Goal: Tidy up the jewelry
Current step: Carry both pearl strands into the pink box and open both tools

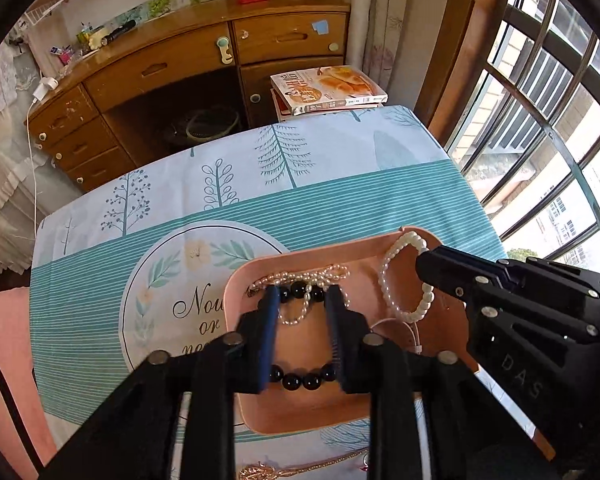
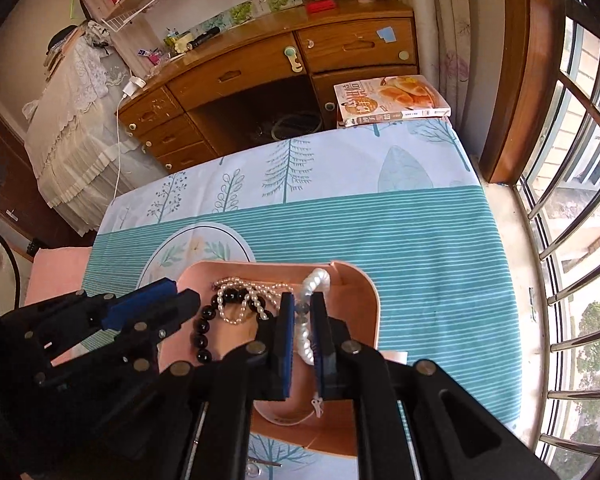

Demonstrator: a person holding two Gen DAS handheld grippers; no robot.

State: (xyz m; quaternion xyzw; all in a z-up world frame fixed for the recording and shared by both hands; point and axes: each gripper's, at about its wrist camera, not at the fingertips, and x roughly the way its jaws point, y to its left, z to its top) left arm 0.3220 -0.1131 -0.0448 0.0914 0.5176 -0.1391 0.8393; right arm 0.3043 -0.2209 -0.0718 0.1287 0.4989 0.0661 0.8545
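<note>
A pink tray [image 1: 260, 268] [image 2: 370, 304] sits on the tablecloth and holds jewelry. In it lie a black bead bracelet [image 1: 302, 380] [image 2: 204, 336], a thin pearl strand [image 1: 300, 276] [image 2: 240, 288] and a white pearl bracelet [image 1: 424, 304] [image 2: 314, 280]. My left gripper [image 1: 303, 298] is open over the tray, its jaws straddling the black bracelet. My right gripper [image 2: 302, 308] is nearly shut, with the white pearl bracelet between its pads; it also shows in the left wrist view [image 1: 432, 264], its jaws hidden there.
A gold chain [image 1: 296, 470] lies on the cloth at the near table edge. A cookbook [image 1: 328, 88] [image 2: 392, 98] lies at the table's far right corner. A wooden desk [image 2: 260, 64] stands beyond, a barred window [image 2: 572, 240] to the right.
</note>
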